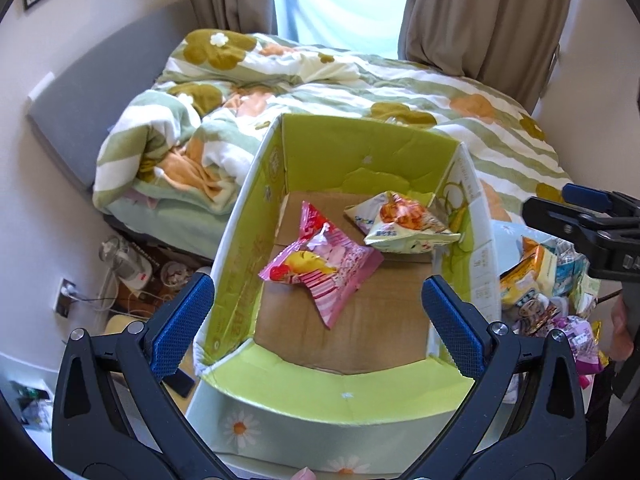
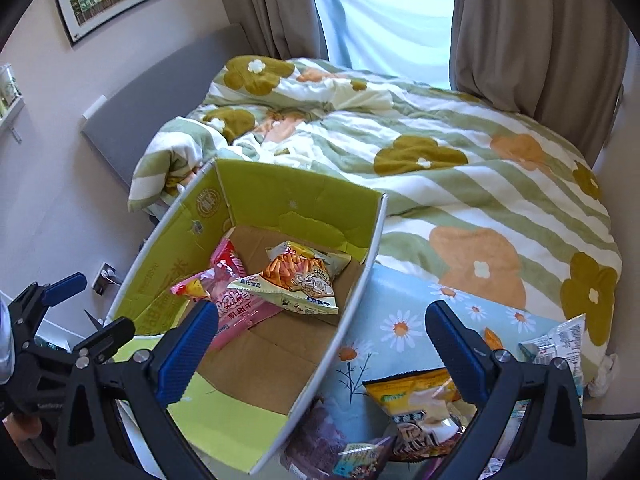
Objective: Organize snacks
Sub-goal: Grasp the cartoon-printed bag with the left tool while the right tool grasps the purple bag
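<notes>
Daylight is coming through a curtained window behind a bed covered in a green-striped floral quilt, and at its near side an open cardboard box with lime-green flaps is sitting ready for the snacks. Starting at the left, the left gripper is hovering over the box with its blue pads spread wide and nothing between them. Inside the box, a pink packet is lying toward the left of the brown floor, with a pale packet of orange sticks just beside it, toward the back right corner. Moving right, the right gripper is also standing fully open and empty, straddling the box's right wall. Further right, outside the box, a heap of loose packets is waiting on a blue daisy-print cloth, a yellow packet lying nearest the right gripper. The next pick likely belongs to this pile: lowering the open pads on either side of one packet's crimped edge, rather than its puffed middle, should be giving a firmer hold and avoiding dragging neighbours along.
</notes>
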